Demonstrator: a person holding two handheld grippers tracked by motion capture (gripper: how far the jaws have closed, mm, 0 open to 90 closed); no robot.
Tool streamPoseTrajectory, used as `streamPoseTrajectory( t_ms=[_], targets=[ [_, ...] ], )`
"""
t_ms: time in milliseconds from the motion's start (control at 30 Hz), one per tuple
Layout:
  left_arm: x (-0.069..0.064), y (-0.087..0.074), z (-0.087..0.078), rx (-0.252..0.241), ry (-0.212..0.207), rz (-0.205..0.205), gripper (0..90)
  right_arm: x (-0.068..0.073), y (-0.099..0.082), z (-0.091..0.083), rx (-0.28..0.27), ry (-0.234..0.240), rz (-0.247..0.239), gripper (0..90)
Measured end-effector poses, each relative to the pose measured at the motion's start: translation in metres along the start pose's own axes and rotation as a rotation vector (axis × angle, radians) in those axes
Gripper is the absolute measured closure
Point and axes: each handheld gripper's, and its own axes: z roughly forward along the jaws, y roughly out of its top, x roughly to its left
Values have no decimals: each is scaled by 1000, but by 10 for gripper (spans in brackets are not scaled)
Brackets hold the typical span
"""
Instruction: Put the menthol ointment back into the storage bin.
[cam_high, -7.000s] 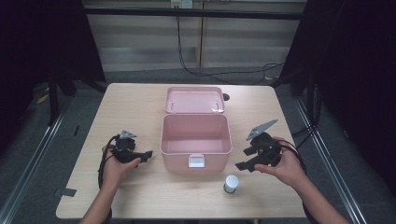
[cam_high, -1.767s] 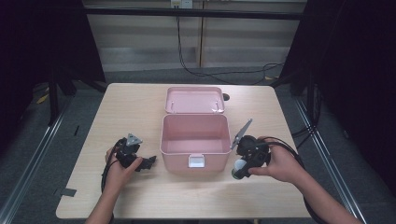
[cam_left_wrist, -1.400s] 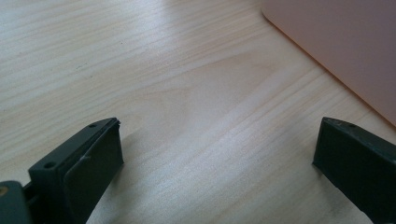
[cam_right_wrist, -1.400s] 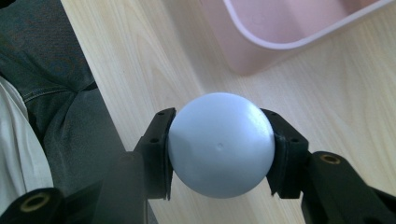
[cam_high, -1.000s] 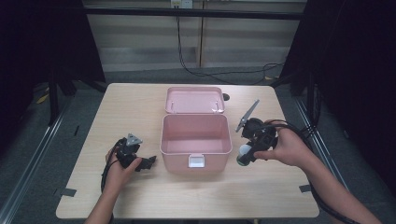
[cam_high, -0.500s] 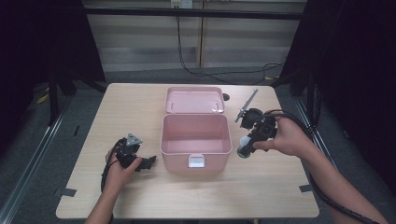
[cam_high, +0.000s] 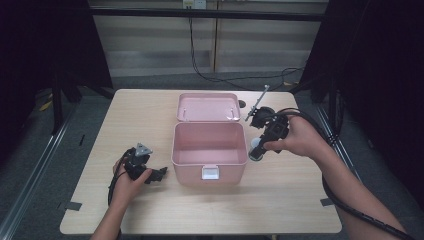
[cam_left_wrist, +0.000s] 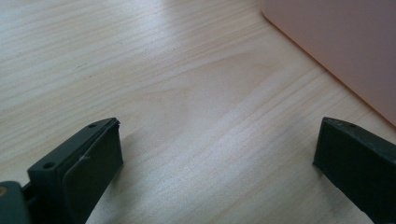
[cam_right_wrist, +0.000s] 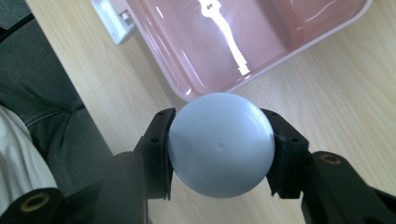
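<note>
A pink box (cam_high: 207, 172) stands open in the middle of the table, its lid (cam_high: 207, 106) lying back behind it. My right gripper (cam_high: 260, 146) hangs just off the box's right wall, pointing down, shut on a small round pale grey-blue jar (cam_right_wrist: 220, 143). In the right gripper view both pads press the jar's sides, and the box's hollow (cam_right_wrist: 243, 42) lies beyond it. My left gripper (cam_high: 161, 175) rests on the table left of the box. Its jaws stand wide with bare wood between them (cam_left_wrist: 217, 154), the pink wall (cam_left_wrist: 336, 42) close on one side.
The wooden table (cam_high: 300, 200) has bare room to the front and on both sides of the box. The white latch (cam_high: 210, 172) sits on the box's front wall. Cables lie on the floor behind the table. The person's lap (cam_right_wrist: 42, 107) is below the table's near edge.
The right gripper took the jar from the table in front right of the box, lifted it and carried it back along the box's right side. The left gripper has stayed put.
</note>
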Motion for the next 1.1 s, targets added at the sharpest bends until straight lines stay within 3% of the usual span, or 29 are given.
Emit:
streamPoseTrajectory(
  t_ms=[1100],
  targets=[
    [0,0,0,0,0,0,6,-13,59,25,1,-5,68,504]
  ],
)
